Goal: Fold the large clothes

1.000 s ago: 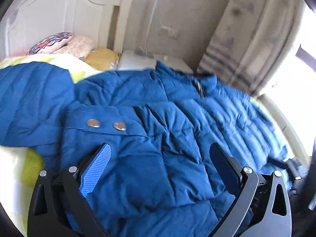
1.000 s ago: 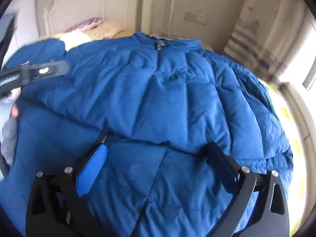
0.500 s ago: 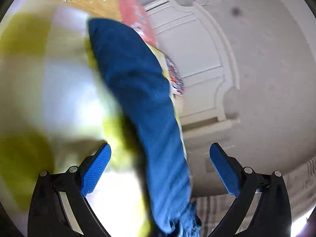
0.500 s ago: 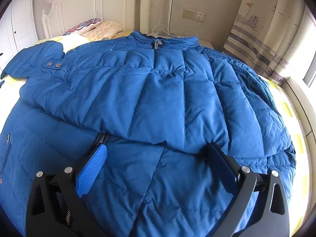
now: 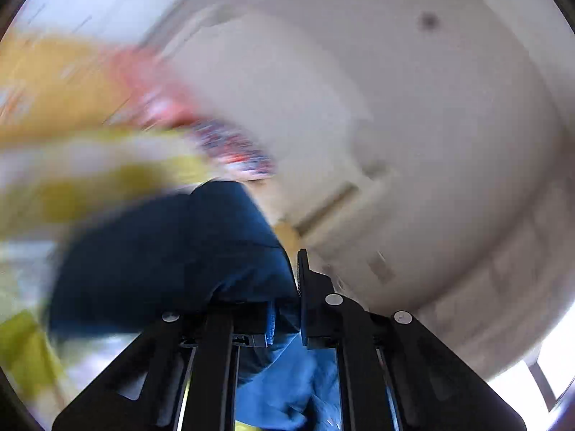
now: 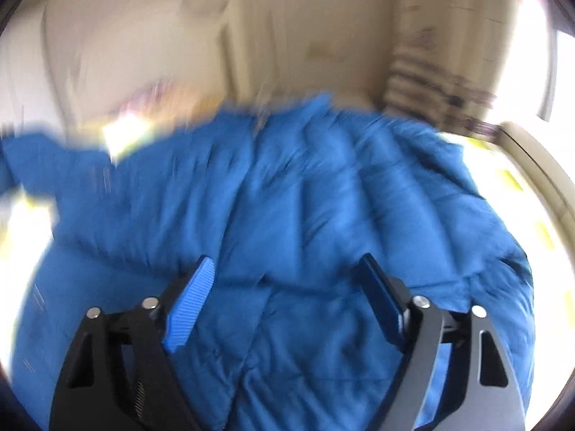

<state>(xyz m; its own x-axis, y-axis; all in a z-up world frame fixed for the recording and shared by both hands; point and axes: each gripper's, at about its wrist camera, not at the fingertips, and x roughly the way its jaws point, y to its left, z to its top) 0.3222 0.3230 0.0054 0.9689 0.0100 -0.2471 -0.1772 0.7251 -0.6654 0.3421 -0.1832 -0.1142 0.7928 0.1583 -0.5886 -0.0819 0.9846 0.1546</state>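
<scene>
A large blue puffer jacket (image 6: 287,197) lies spread over the bed, collar at the far end, one sleeve reaching out to the left. My right gripper (image 6: 284,294) is open just above its lower front, nothing between the fingers. In the left wrist view my left gripper (image 5: 287,309) is shut on a fold of the jacket's blue sleeve (image 5: 172,251), which bulges out to the left of the fingers. Both views are motion-blurred.
The bed has a yellow and white sheet (image 5: 72,179) and patterned pillows (image 5: 233,147) at a white headboard (image 5: 287,89). A striped curtain (image 6: 431,72) and a bright window (image 6: 560,72) are at the right. A beige wall is behind the bed.
My left gripper went from open to shut on the jacket sleeve and swung sharply. My right gripper's view has moved a little; it stays open over the jacket.
</scene>
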